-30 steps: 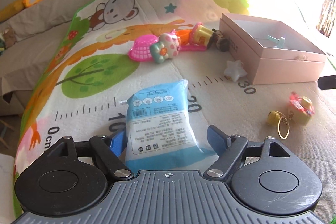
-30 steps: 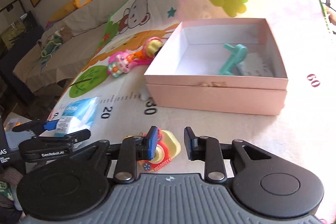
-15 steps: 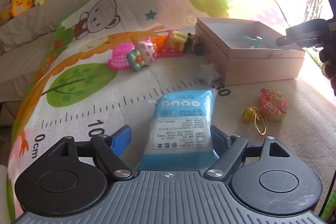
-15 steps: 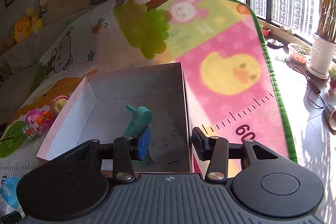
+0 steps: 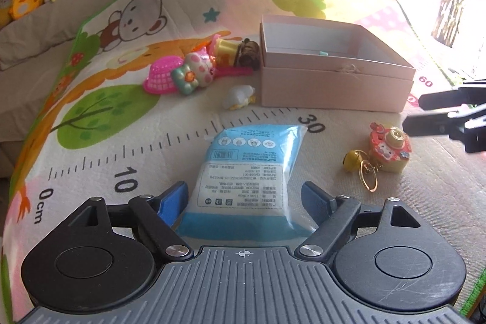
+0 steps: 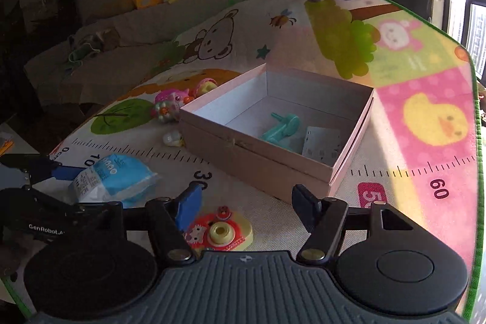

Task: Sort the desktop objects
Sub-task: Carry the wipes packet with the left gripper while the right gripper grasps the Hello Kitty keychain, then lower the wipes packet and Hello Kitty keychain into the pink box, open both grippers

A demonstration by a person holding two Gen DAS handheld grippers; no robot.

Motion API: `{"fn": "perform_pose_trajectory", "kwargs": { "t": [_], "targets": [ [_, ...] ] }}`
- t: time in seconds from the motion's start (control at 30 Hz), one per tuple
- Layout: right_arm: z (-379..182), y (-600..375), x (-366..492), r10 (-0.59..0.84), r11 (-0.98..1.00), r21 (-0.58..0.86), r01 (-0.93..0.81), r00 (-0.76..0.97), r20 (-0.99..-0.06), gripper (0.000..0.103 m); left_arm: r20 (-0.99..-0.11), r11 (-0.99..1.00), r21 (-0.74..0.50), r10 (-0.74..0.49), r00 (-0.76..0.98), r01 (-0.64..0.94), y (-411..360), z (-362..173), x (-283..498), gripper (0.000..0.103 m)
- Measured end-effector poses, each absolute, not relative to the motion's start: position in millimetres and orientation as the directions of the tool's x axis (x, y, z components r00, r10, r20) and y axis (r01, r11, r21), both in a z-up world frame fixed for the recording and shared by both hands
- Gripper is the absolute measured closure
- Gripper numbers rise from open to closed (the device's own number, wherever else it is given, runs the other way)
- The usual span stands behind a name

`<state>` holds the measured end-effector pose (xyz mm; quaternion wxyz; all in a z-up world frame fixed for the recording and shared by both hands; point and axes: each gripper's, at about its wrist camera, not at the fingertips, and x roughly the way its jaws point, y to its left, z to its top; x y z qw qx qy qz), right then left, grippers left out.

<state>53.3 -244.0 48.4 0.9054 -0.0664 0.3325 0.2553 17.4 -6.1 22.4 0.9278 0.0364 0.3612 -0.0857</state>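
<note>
While the left gripper [image 5: 244, 198] has widened around the packet [image 5: 250, 172], the right gripper's [image 6: 246, 204] fingers are opening, empty.

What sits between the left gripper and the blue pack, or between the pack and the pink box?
Nothing visible. The blue pack already lies between the left gripper's open fingers, untouched by the pads. Only bare mat separates it from the pink box.

Both wrist views look down low over the play mat [image 5: 100, 87], sharing the pink box [image 6: 267, 160].
</note>
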Motion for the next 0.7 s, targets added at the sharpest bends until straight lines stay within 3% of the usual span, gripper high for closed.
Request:
{"fn": "perform_pose_trajectory", "kwargs": {
  "t": [0.2, 0.43, 0.47, 0.57, 0.7],
  "targets": [
    [19.3, -229.9, 59.9, 0.415, 0.840, 0.042, -0.541, 0.591, -0.692, 0.037, -0.685, 0.984, 0.008, -0.123, 0.718, 0.176, -6.4, 20.8, 19.3, 0.015],
    [14.3, -213.6, 63.2, 0.452, 0.830, 0.080, -0.552, 0.582, -0.676, 0.039, -0.712, 0.986, 0.020, -0.102, 0.695, 0.165, -13.7, 12.1, 35.1, 0.016],
    [14.2, -210.9, 59.6, 0.447, 0.828, 0.066, -0.556, 0.584, -0.677, 0.039, -0.711, 0.986, 0.022, -0.100, 0.696, 0.164, -14.6, 12.5, 35.8, 0.017],
    [16.2, -207.9, 49.4, 0.434, 0.830, 0.055, -0.556, 0.579, -0.691, 0.039, -0.704, 0.987, 0.021, -0.100, 0.703, 0.161, -16.1, 15.4, 35.3, 0.035],
    [22.1, -211.3, 39.1, 0.399, 0.851, 0.054, -0.522, 0.577, -0.713, 0.040, -0.696, 0.986, 0.012, -0.113, 0.709, 0.169, -17.0, 16.7, 29.3, 0.040]
  ]
}}
